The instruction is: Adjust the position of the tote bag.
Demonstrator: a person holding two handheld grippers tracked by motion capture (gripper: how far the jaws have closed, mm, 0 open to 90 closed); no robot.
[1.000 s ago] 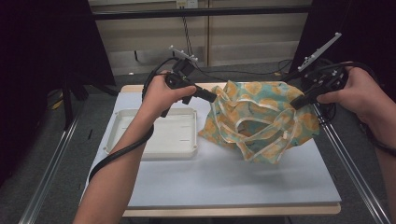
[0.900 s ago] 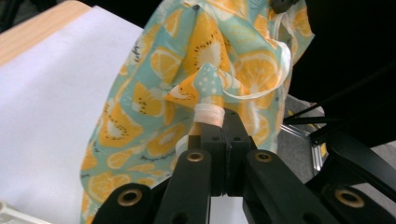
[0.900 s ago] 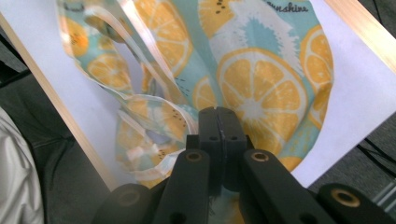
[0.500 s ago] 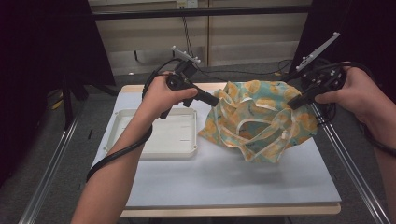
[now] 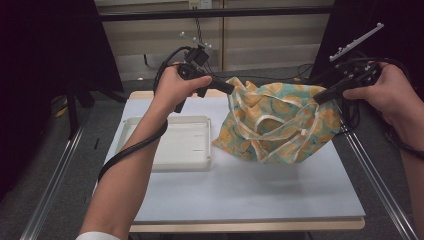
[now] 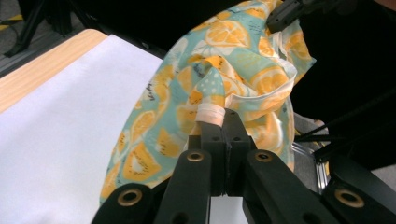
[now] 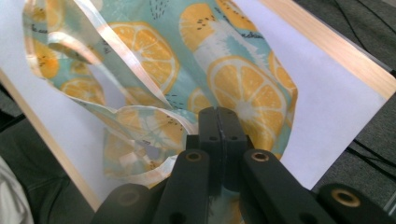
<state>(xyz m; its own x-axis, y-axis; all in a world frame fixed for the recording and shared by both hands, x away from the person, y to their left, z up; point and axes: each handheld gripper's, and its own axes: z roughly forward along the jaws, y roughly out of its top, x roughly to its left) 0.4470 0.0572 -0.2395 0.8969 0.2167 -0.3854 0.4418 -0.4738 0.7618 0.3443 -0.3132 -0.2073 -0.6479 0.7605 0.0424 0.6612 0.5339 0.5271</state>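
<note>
A teal cloth (image 5: pixel 277 125) printed with orange slices and edged in cream binding hangs between both grippers above the white table top (image 5: pixel 240 190). My left gripper (image 5: pixel 231 89) is shut on its upper left corner; in the left gripper view the jaws pinch the cream hem of the cloth (image 6: pixel 219 79). My right gripper (image 5: pixel 319 98) is shut on the upper right corner. The right gripper view has the cloth (image 7: pixel 224 60) spreading out beyond the closed jaws. The cloth's lower folds rest on the table.
A shallow white tray (image 5: pixel 175 142) lies on the table left of the cloth, under the left forearm. Metal rails (image 5: pixel 380 185) run along both table sides. Cables trail from each gripper. A wooden edge (image 5: pixel 250 224) borders the table's near side.
Both hands have lifted the cloth a little higher, the left one most, and it hangs more stretched between the grippers. Both grips are unchanged.
</note>
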